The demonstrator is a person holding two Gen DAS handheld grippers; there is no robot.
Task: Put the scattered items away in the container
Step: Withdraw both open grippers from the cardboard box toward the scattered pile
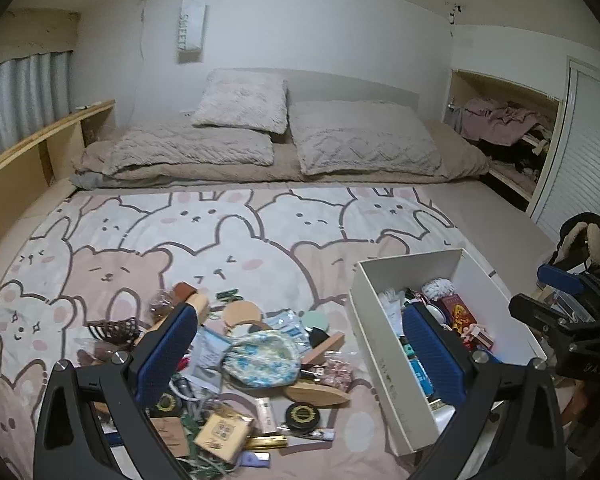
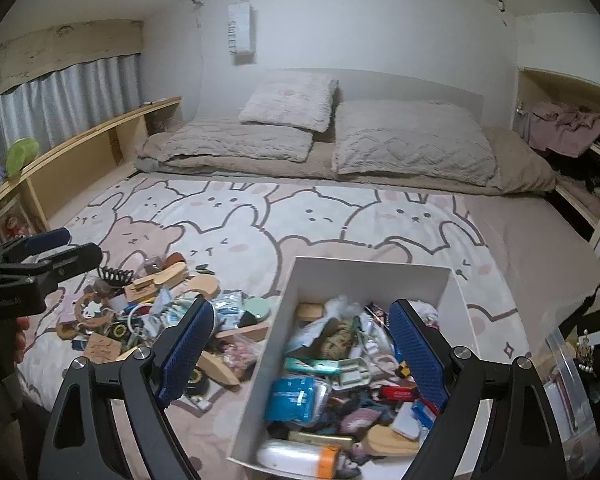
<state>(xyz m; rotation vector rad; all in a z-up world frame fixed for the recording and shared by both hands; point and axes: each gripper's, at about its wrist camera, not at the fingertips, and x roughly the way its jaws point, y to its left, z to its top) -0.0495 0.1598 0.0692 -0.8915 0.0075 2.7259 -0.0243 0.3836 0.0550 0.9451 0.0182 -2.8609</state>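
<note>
Scattered items (image 1: 236,360) lie in a heap on the bed (image 1: 260,240), on a blanket printed with cartoon bears and rabbits (image 2: 260,220). Grey pillows (image 1: 364,140) are stacked at the far end against the wall.

White container (image 2: 332,270): open-topped box, sits on the blanket just right of the heap, already well filled with mixed small things; a blue packet (image 2: 296,398) and a white bottle with an orange cap (image 2: 296,456) lie near its close edge.

Left gripper (image 1: 300,352): jaws wide, nothing between the pads; left pad over the heap, right pad over the box.

Right gripper (image 2: 302,354): jaws wide, nothing held; left pad above the heap's edge, right pad above the box contents.

Heap, smaller pieces: floral pouch (image 1: 262,354), wooden brush (image 1: 316,394), round black tin (image 1: 302,416), yellow box (image 1: 224,432), brown claw clip (image 1: 114,328).
</note>
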